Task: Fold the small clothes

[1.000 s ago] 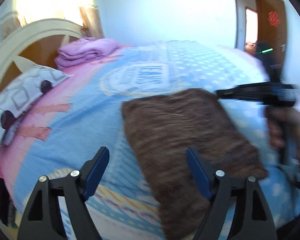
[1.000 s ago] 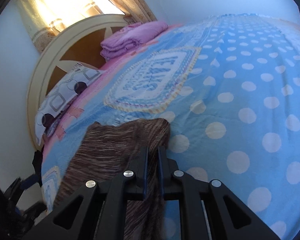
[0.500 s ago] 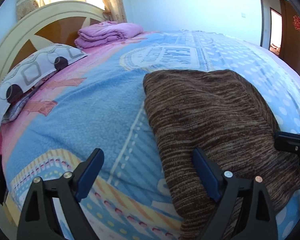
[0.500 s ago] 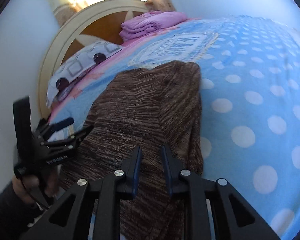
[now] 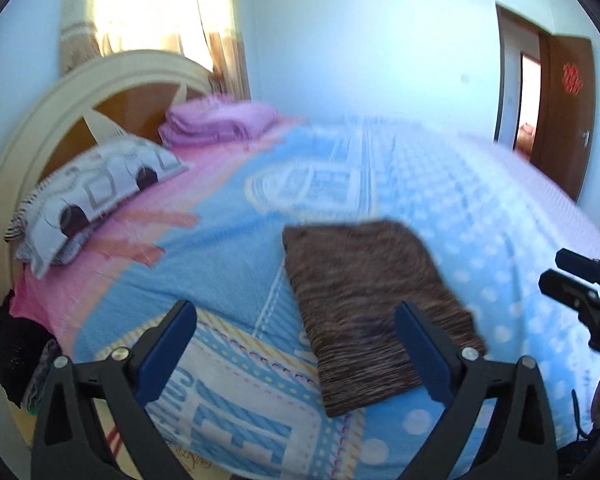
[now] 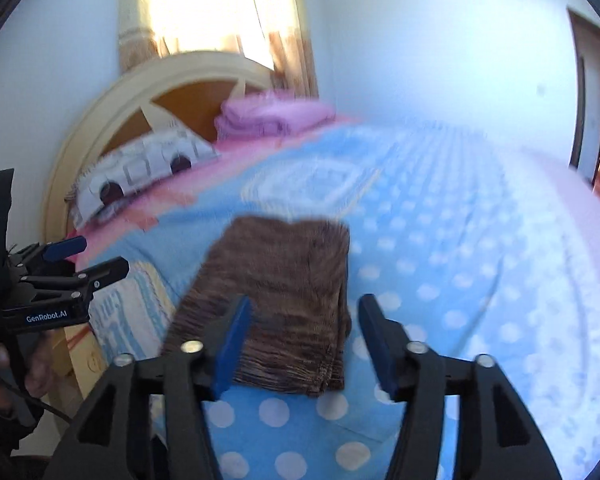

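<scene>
Brown knitted cloth (image 5: 374,304) folded flat on the blue dotted blanket (image 5: 500,208) of the bed, in the middle, a bit toward 6 o'clock. Left tongs (image 5: 296,350) wide apart, just been opening, holding nothing, lifted off the cloth. Right tongs (image 6: 304,338) apart too, just been opening, nothing between them, above the near edge of the cloth. Pink folded pile (image 5: 220,124) far off at 11 o'clock by the headboard (image 5: 60,96). Patterned pillow (image 5: 96,192) at 10 o'clock. Brown door (image 5: 568,112) at 2 o'clock.
</scene>
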